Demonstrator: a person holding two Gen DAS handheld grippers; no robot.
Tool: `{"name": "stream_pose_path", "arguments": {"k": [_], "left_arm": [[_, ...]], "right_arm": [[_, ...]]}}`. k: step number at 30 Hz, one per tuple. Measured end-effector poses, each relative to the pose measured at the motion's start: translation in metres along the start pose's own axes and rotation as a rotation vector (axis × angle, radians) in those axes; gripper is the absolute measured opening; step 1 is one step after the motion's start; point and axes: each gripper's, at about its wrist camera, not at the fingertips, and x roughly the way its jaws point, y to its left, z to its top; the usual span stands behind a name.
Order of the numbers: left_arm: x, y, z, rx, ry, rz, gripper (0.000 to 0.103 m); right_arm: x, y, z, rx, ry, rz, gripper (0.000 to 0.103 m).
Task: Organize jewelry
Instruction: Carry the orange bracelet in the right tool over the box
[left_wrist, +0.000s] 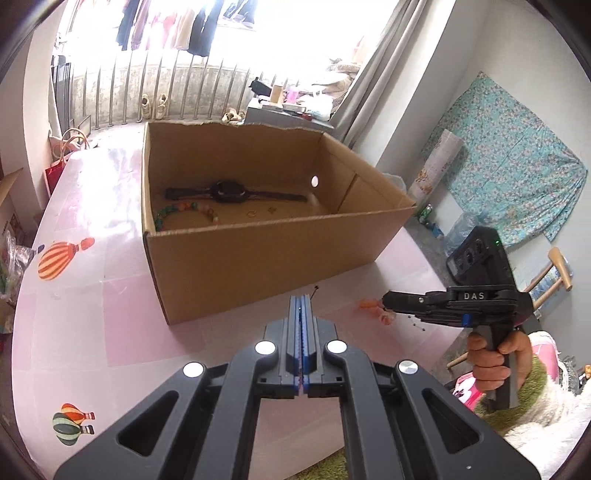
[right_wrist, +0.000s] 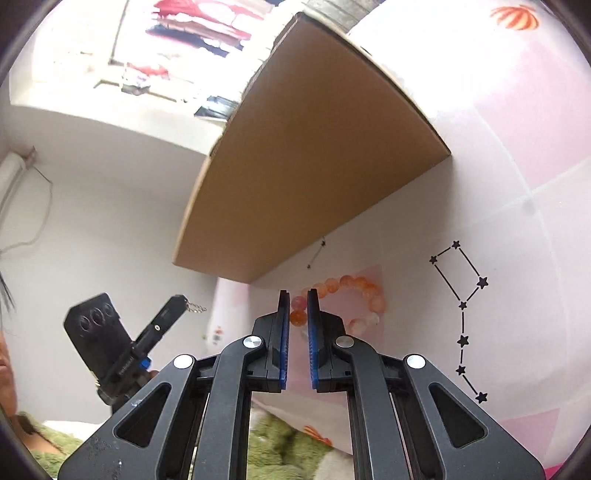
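Our right gripper (right_wrist: 298, 295) is the nearer one: the orange bracelet (right_wrist: 351, 299) lies on the table (right_wrist: 498, 166) just past its tips, its ring spreading right of the jaws, beside the box (left_wrist: 258, 258). The right jaws stand slightly apart, around a bead at most; we cannot tell if they pinch. Our left gripper (left_wrist: 303, 306) is closed on a thin chain (right_wrist: 195, 307).

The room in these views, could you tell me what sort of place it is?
Probably a lived-in home, perhaps a bedroom: laundry hangs at a bright barred window, a floral sheet hangs on the wall, and a balloon-print tablecloth covers the table.
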Motion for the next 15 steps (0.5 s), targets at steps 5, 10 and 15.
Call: {"name": "stream_pose_path", "arguments": {"k": [5,10,15], "left_arm": [[-0.03,-0.004,0.033,0.025,-0.036,-0.071,0.0],[-0.043,0.009,0.073,-0.013,-0.072,-0.123,0.0],[-0.017,0.023,0.105,-0.031,-0.003,-0.088,0.0]], "right_arm": [[-0.018,0.018,0.011,0.0,-0.073,0.12,0.007],[-0.039,0.058,0.023,-0.094,-0.142,0.171,0.007],[-0.051,0.088,0.046,-0.177,-0.184,0.187,0.007]]}}
